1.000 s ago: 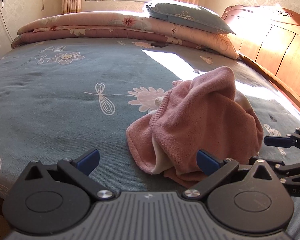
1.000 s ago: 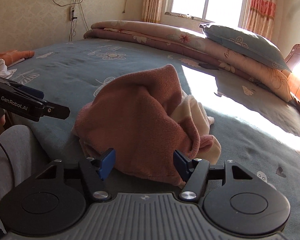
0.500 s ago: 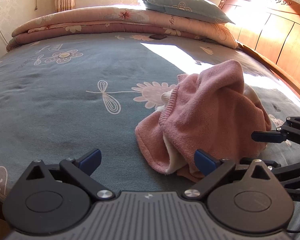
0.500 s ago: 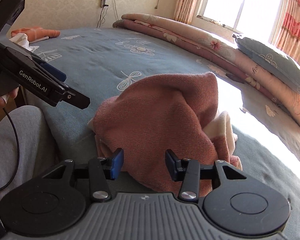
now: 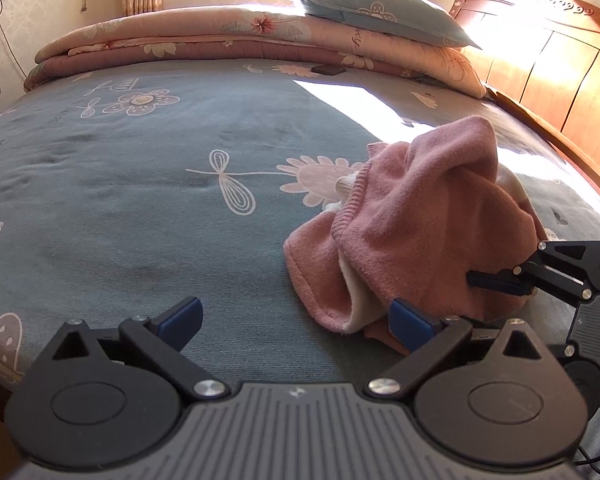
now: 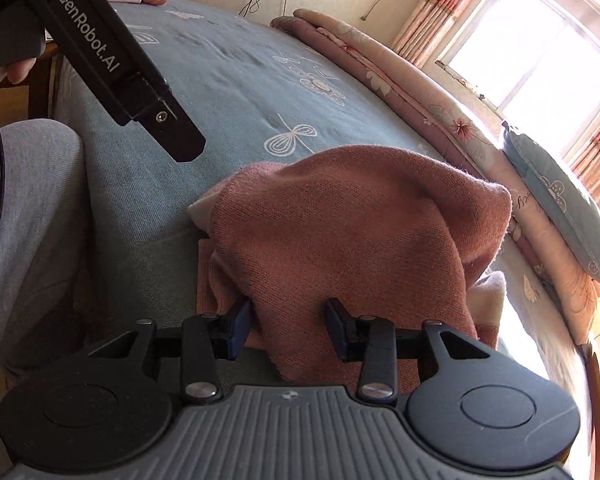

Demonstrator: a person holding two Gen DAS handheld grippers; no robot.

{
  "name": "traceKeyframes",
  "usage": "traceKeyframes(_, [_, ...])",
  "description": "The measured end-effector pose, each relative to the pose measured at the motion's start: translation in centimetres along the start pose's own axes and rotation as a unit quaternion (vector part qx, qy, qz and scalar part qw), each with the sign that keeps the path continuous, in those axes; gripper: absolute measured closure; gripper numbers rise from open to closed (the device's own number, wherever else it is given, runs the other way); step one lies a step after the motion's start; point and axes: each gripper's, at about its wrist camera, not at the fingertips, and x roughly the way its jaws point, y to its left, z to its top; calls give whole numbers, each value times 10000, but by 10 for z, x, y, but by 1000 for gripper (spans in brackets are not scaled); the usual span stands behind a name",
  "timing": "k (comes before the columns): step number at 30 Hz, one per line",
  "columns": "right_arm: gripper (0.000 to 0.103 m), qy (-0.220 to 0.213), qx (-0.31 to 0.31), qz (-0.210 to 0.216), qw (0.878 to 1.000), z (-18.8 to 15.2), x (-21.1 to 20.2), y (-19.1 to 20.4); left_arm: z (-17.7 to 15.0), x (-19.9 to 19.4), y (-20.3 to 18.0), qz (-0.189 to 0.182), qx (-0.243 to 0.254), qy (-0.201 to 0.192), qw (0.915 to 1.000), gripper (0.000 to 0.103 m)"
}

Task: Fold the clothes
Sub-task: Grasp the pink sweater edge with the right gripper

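A crumpled pink knit garment (image 5: 428,216) with a cream lining lies bunched on the grey-blue flowered bedsheet (image 5: 140,200). My left gripper (image 5: 296,320) hovers open just left of its near edge, its right fingertip (image 5: 410,322) beside the cream-lined hem and nothing between the fingers. In the right wrist view, my right gripper (image 6: 288,320) is closed in on a thick fold of the pink garment (image 6: 340,232) at its near edge, cloth filling the gap between the pads. The left gripper (image 6: 180,144) hangs above the sheet at upper left. The right gripper (image 5: 500,280) also shows against the garment's right side.
A folded floral quilt (image 5: 220,40) and a blue pillow (image 5: 380,12) are stacked at the far side of the bed. A wooden headboard (image 5: 560,68) runs along the right. A person's grey-trousered leg (image 6: 24,208) is at the bed's near edge.
The right gripper's fingers have narrowed steadily and moved in onto the garment's near fold. The left gripper drew slightly nearer the garment, staying wide open.
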Motion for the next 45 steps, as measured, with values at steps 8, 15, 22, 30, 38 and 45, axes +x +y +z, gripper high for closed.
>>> traceKeyframes(8, [88, -156, 725, -106, 9972, -2, -23, -33, 1, 1, -7, -22, 188, -27, 9998, 4])
traceKeyframes(15, [88, -182, 1225, -599, 9905, -12, -37, -79, 0, 2, -10, -17, 258, -33, 9997, 3])
traceKeyframes(22, [88, 43, 1964, -905, 9763, -37, -31, -121, 2, 6, -20, -119, 388, 17, 9992, 3])
traceKeyframes(30, [88, 455, 2420, -1288, 9606, -69, -30, -142, 4, 13, -33, -327, 582, 76, 9977, 3])
traceKeyframes(38, [85, 183, 2774, -932, 9561, -75, -53, -134, 9, 32, -50, -432, 913, 249, 9946, 3])
traceKeyframes(45, [80, -390, 2289, 407, 9718, -39, -57, -96, 3, 30, -53, -345, 1001, 387, 9936, 3])
